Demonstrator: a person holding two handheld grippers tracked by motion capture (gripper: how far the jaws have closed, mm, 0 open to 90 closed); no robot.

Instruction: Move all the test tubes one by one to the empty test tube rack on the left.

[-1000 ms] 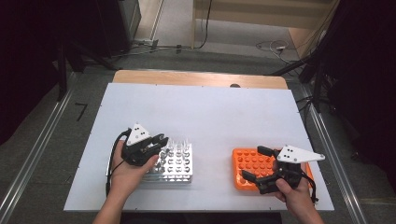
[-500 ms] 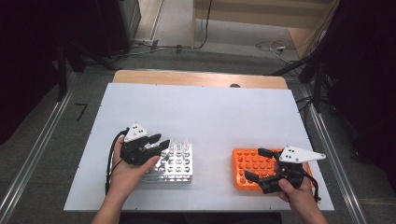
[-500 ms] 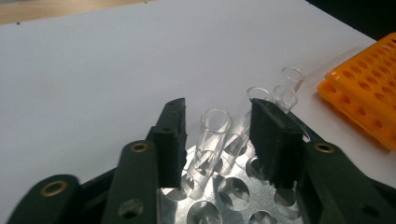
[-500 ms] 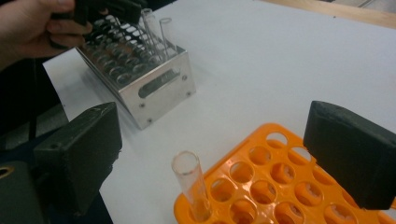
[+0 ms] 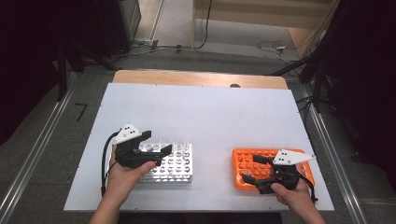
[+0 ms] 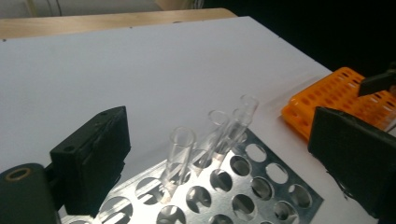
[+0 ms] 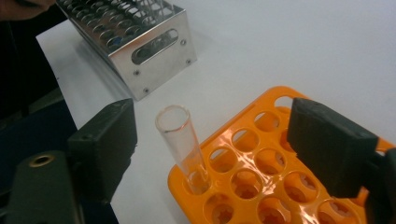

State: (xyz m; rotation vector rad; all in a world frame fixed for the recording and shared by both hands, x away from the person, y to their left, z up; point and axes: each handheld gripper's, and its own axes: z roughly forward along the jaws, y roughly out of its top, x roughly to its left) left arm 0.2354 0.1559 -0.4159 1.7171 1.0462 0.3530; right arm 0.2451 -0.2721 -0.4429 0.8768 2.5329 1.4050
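Glass test tubes, transfer between two racks, status at this moment.

Item 1: metal test-tube rack (image 5: 175, 165), perforated steel, near the front left of the white table (image 5: 201, 112). Four clear tubes (image 6: 219, 133) can be made out standing in holes along its far side, some leaning slightly; one tube (image 6: 180, 149) stands nearest the left gripper's camera. The remaining holes that can be seen are vacant.

Item 2: orange plastic rack (image 5: 243, 161), front right of the table, well apart from the metal rack. One clear tube (image 7: 182, 144) stands in a corner hole, tilted a little, open mouth up. Visible neighbouring holes hold nothing.

Item 3: left gripper (image 5: 154, 150), held over the near left part of the metal rack. Jaws spread wide, nothing between them; in the left gripper view the standing tubes sit ahead, in the gap between the jaws but untouched.

Item 4: right gripper (image 5: 252, 170), held over the orange rack. Jaws spread, flanking the single tube without contact, as the right gripper view shows.

Progress, as judged: early stage. One tube sits seated in the orange rack and appears released; about four stay in the metal rack. If tubes are going from metal to orange, most of the transfer is left, with the left gripper placed to take the next tube. Direction of transfer cannot be confirmed from these views.
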